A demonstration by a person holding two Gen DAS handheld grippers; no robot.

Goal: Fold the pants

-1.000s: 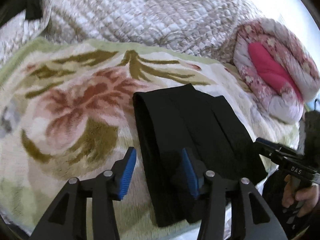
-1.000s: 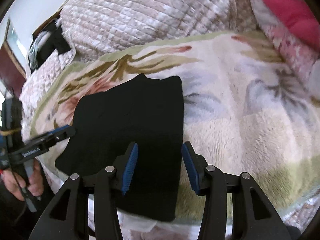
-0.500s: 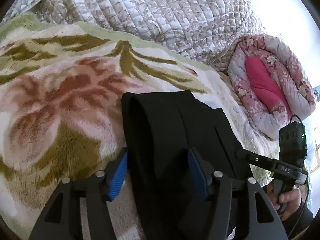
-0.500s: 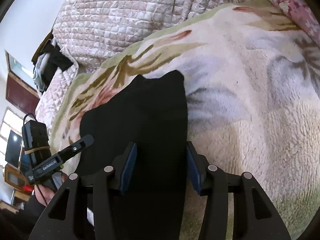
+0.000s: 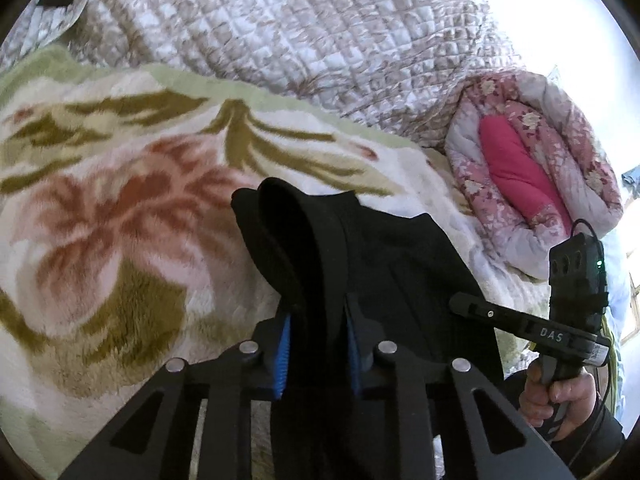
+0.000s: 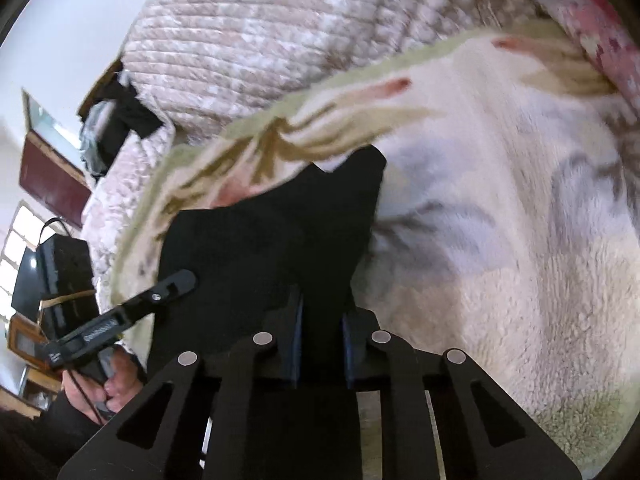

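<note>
Now pinching the near edge of the black pants [image 5: 384, 264] at lower centre – left gripper [image 5: 316, 344] and right gripper [image 6: 320, 340] both just closed on cloth, over the floral blanket [image 5: 100, 208].

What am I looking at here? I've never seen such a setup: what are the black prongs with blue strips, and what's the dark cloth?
No machine: a person holds a hand tool with two fingers in each hand, each with a camera looking along them. One picture is from the left gripper, the other from the right gripper; each also shows the other tool from the side. The blue strips are finger pads. The dark cloth is folded black pants on a flowered blanket on a bed. Both grippers have just closed on the pants' near edge.
</note>
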